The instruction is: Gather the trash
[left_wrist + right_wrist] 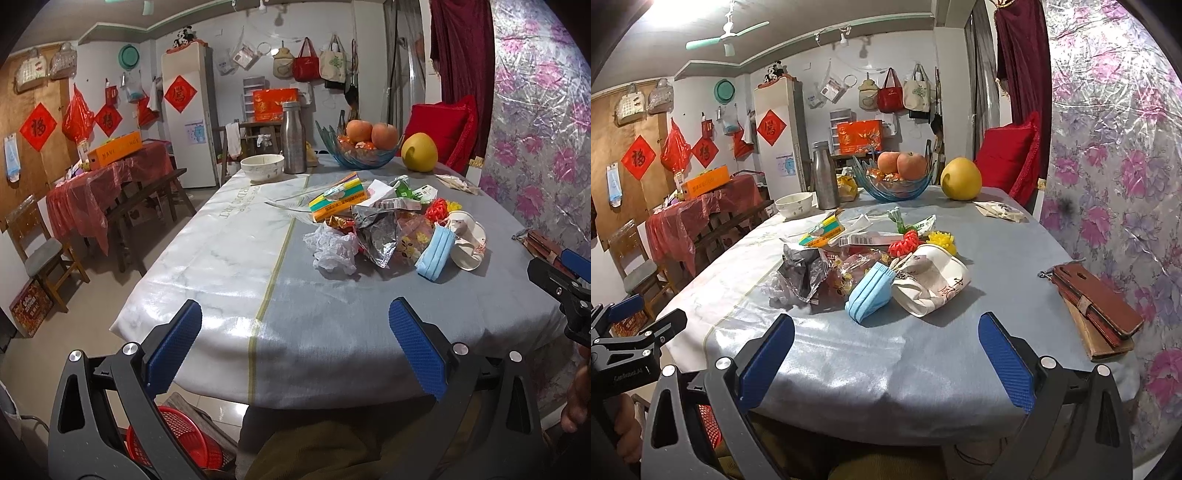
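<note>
Claws (295, 343) (886, 354) spread wide above table edge (332, 387)

The red basket (173, 439) under the table (332, 332) sits half hidden behind the left tool (295, 347). Print on the crushed paper cup (931, 284) is too small to read.

walls: white, red paper diamonds (38, 126) | ceiling: green-bladed fan (727, 31) | floor: pale tile (96, 295) | furniture: tall white fridge (188, 118), wooden chair (38, 254)
</note>
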Tool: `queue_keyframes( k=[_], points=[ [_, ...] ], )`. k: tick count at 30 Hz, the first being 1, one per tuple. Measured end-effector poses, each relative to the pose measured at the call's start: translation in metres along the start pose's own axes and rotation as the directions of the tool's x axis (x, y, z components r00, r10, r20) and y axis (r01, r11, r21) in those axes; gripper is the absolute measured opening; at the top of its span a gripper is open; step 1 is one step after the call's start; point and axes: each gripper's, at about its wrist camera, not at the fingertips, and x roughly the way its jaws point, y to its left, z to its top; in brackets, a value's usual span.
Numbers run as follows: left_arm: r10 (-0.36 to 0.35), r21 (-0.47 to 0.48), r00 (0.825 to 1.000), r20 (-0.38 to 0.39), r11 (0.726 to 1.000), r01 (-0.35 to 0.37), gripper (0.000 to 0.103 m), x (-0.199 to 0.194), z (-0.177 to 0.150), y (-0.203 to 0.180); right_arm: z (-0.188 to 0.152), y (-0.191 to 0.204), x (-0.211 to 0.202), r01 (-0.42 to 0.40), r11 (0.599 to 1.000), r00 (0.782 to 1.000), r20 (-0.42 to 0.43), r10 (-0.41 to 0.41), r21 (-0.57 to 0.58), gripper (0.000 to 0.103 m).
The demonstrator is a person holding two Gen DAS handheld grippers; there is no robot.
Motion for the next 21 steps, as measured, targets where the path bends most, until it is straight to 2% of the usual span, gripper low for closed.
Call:
queue_keyframes(
  k=[21],
  points=[
    [0.001, -0.002, 1.0, -0.005, 1.0, -0.001, 0.097, 0.0012, -0.0006, 0.0014, -0.0023, 0.003, 0.0035, -0.009, 1.0, 1.0, -0.01, 0.009, -0.007, 0.098]
  ],
)
